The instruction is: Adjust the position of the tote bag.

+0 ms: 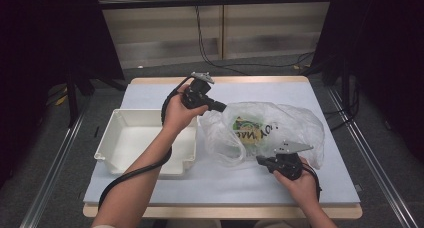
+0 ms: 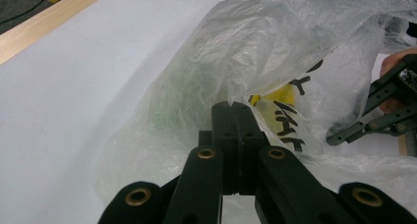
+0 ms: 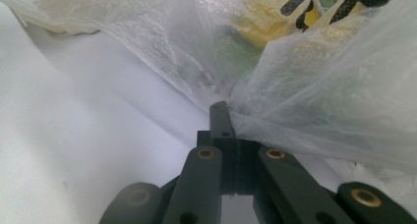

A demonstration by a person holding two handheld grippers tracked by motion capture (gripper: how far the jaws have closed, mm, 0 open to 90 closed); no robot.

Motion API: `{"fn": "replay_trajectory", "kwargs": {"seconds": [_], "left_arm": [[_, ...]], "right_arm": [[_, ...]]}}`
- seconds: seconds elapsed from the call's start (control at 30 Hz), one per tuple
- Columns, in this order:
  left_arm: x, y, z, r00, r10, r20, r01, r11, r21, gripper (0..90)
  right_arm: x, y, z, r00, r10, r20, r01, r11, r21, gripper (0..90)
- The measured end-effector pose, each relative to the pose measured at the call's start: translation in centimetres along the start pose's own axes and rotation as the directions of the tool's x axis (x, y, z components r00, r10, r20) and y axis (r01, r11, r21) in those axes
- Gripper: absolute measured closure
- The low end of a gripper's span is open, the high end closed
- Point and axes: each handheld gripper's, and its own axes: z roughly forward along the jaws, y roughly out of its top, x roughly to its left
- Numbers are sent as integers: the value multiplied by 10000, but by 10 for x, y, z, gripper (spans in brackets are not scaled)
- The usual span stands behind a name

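A crumpled clear plastic bag (image 1: 270, 123) (image 2: 275, 52) (image 3: 314, 86) lies on the white table cover, right of centre. Inside it shows a yellow and green package (image 1: 248, 130) (image 2: 282, 94) (image 3: 260, 22) with black lettering over it. My left gripper (image 1: 221, 107) (image 2: 234, 108) is at the bag's far left edge, its jaws pressed together with the film at their tips. My right gripper (image 1: 260, 159) (image 3: 222, 108) is at the bag's near edge, shut on a fold of the film that drapes over one jaw. The left gripper view also catches the right gripper (image 2: 344, 133) at its right side.
An empty white plastic bin (image 1: 145, 138) sits left of the bag, under my left forearm. The white cover (image 1: 210, 183) lies on a wood-edged table (image 1: 225, 211). Cables run across the grey floor behind, and dark curtains hang on both sides.
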Motion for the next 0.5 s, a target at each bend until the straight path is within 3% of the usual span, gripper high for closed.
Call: {"fn": "replay_trajectory", "kwargs": {"seconds": [0.23,0.27,0.5], "left_arm": [[13,7,7,9999,40,-125,-36,9996,289,900],[16,7,9,10000,-51,-58,51,9999,95,900],[30,8,13,9993,-321,-171,324,9994,139,900]], "right_arm": [[-3,-1,-1,10000,9,35,-8,10000,-36,900],[-4,-1,-1,10000,10,44,-10,10000,-34,900],[-6,-3,1,9999,107,41,-107,9999,-6,900]]}}
